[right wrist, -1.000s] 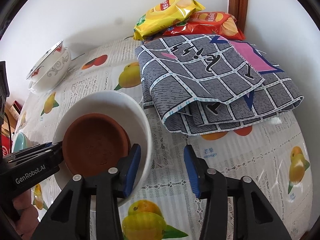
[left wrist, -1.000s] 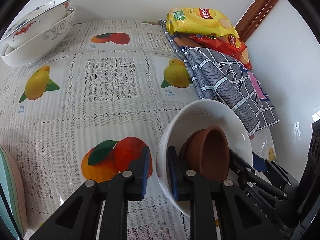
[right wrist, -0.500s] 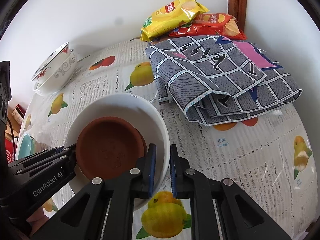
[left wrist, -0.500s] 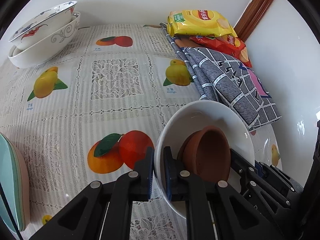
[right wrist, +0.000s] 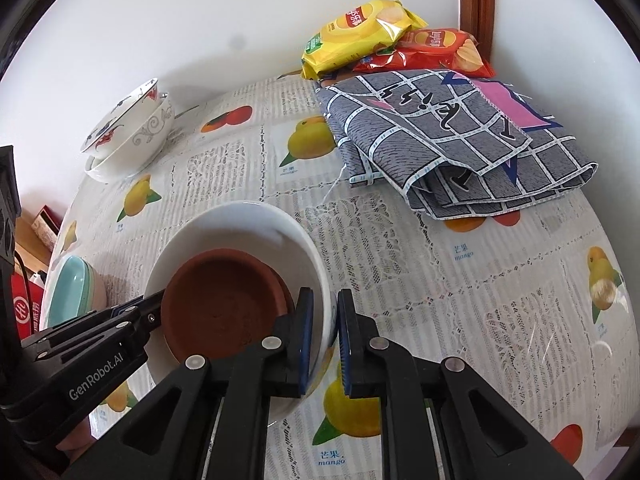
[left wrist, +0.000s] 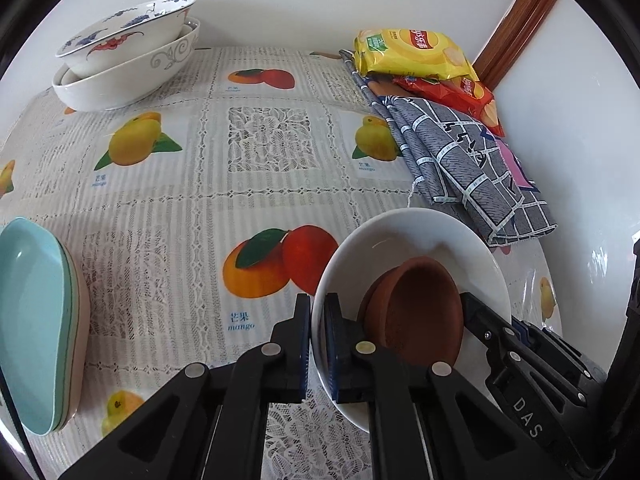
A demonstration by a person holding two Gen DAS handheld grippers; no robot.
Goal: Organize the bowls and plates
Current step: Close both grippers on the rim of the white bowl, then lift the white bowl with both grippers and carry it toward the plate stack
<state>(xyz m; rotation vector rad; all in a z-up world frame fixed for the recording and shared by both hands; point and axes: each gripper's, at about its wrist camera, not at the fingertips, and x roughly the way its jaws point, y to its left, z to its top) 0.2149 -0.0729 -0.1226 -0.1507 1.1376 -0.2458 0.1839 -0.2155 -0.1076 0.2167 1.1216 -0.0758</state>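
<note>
A white bowl [left wrist: 416, 240] [right wrist: 244, 224] holds brown clay saucers [left wrist: 416, 312] [right wrist: 220, 304] and hangs tilted just above the fruit-print tablecloth. My left gripper [left wrist: 317, 340] is shut on the bowl's left rim, one finger inside and one outside. My right gripper [right wrist: 325, 336] is shut on the opposite rim in the same way. Each gripper shows in the other's view at the far side of the bowl. Two stacked patterned bowls [left wrist: 128, 64] [right wrist: 132, 132] stand at the far left corner. Pale teal plates [left wrist: 36, 320] [right wrist: 76, 292] lie stacked at the near left.
A folded grey checked cloth [left wrist: 460, 164] [right wrist: 452, 140] lies at the far right. Yellow and red crisp bags [left wrist: 416, 52] [right wrist: 372, 36] rest behind it against the wall. A wooden door frame [right wrist: 476, 12] stands in the corner. Boxes [right wrist: 28, 272] sit beyond the table's left edge.
Both grippers' jaws closed onto the white bowl's rim; the right was wide open before. The bowl with both grippers has drawn back toward the near side of the table.
</note>
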